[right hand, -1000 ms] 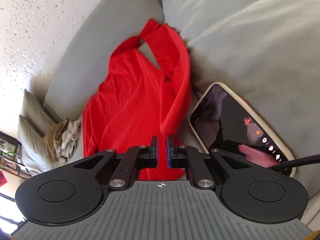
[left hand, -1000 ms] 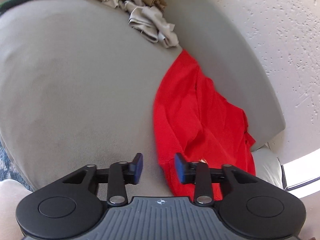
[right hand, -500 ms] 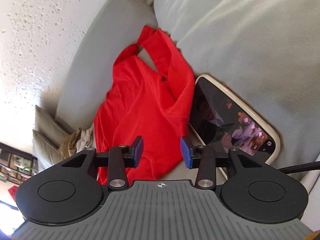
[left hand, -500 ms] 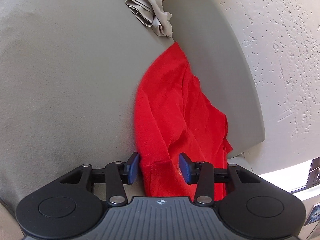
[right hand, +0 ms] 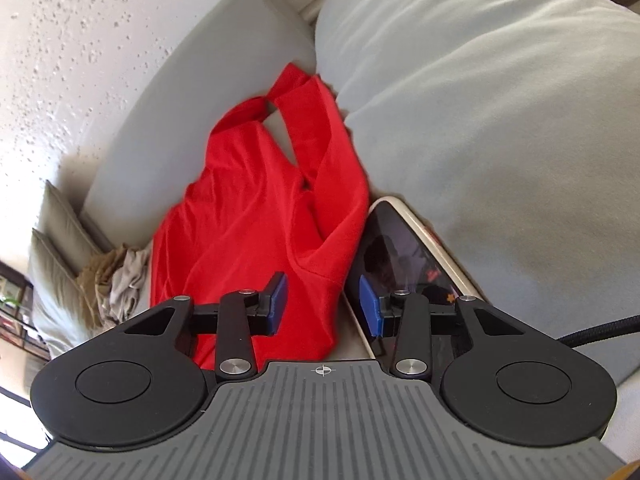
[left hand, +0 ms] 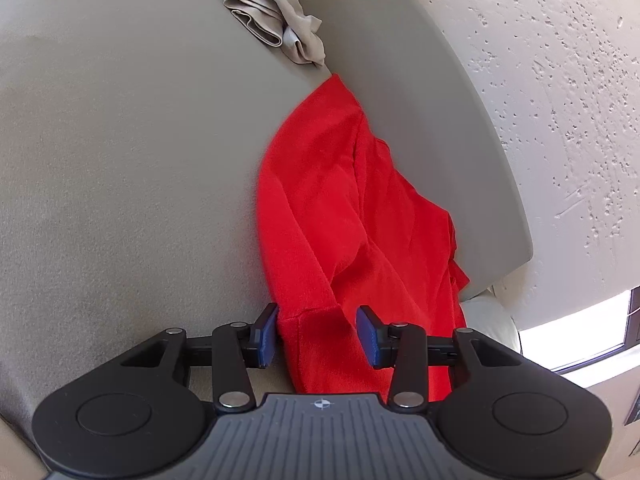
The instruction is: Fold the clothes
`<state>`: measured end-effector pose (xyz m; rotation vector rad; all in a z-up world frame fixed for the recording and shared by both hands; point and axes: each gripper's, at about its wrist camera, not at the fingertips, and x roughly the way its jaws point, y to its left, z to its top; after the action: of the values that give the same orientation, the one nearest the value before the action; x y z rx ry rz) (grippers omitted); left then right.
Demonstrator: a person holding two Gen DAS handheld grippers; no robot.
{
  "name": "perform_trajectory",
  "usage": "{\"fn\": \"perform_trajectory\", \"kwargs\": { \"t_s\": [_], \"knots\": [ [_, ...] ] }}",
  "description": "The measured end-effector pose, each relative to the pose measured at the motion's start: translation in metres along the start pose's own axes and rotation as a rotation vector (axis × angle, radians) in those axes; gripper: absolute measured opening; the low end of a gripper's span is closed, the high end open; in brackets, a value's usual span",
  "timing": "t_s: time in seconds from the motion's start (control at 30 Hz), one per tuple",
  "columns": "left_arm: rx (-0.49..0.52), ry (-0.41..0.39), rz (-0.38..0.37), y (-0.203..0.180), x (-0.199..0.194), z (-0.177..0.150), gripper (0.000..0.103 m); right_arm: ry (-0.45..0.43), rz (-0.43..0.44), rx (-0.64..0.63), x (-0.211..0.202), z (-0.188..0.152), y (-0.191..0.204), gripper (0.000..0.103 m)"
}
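Sofa (left hand: 120, 160): red shirt (left hand: 340, 208) lies rumpled along the backrest, not folded flat; folding left. Beige clothes (left hand: 276, 20) bunched far. Phone (right hand: 404, 248) right. Left gripper (left hand: 316, 338), right gripper (right hand: 323, 304): fingers apart, straddling shirt's near hem.

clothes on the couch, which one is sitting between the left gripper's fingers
The red shirt: its hemmed corner lies between the open left gripper. The crumpled beige garment sits bunched far off at the top of the cushion, untouched.
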<state>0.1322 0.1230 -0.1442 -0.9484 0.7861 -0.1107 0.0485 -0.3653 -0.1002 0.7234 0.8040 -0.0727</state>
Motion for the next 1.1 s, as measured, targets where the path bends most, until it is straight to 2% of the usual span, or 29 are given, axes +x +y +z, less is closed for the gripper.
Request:
{"fn": "perform_trajectory", "kwargs": {
  "t_s": [0.13, 0.37, 0.4, 0.43, 0.47, 0.5, 0.6, 0.63, 0.77, 0.87, 1.0, 1.1],
  "knots": [
    [0.001, -0.002, -0.013, 0.003, 0.001, -0.001, 0.039, 0.025, -0.017, -0.076, 0.018, 0.002, 0.009, 0.039],
    [-0.061, -0.019, -0.034, 0.009, 0.003, 0.001, 0.036, 0.085, -0.022, -0.144, 0.045, -0.004, 0.023, 0.038],
    [-0.066, -0.021, -0.034, 0.009, 0.003, 0.001, 0.035, 0.078, -0.013, -0.144, 0.046, -0.005, 0.025, 0.032],
    [-0.072, -0.022, -0.035, 0.01, 0.003, 0.001, 0.029, 0.063, -0.01, -0.146, 0.046, -0.006, 0.027, 0.026],
    [-0.079, -0.021, -0.034, 0.011, 0.004, 0.002, 0.022, 0.047, -0.014, -0.15, 0.046, -0.006, 0.029, 0.008],
    [-0.086, -0.019, -0.033, 0.012, 0.005, 0.002, 0.019, 0.031, -0.018, -0.154, 0.045, -0.007, 0.031, 0.005],
    [-0.109, -0.023, -0.039, 0.016, 0.005, 0.003, 0.007, 0.017, -0.017, -0.14, 0.045, -0.005, 0.033, 0.005],
    [-0.104, -0.046, -0.035, 0.014, 0.001, 0.003, 0.004, 0.016, -0.021, -0.137, 0.046, -0.005, 0.033, 0.005],
    [-0.048, -0.141, -0.025, -0.004, -0.023, 0.004, 0.004, -0.003, -0.052, -0.113, 0.044, 0.001, 0.033, 0.003],
    [0.006, -0.194, -0.029, -0.023, -0.046, 0.004, 0.004, -0.027, -0.018, -0.039, 0.036, 0.005, 0.029, 0.003],
    [0.03, -0.23, -0.024, -0.037, -0.075, 0.002, 0.004, -0.053, 0.052, 0.012, 0.016, 0.007, 0.033, 0.002],
    [0.051, -0.228, 0.012, -0.04, -0.094, -0.003, 0.004, -0.053, 0.073, 0.019, 0.0, 0.003, 0.038, 0.002]
  ]
}}
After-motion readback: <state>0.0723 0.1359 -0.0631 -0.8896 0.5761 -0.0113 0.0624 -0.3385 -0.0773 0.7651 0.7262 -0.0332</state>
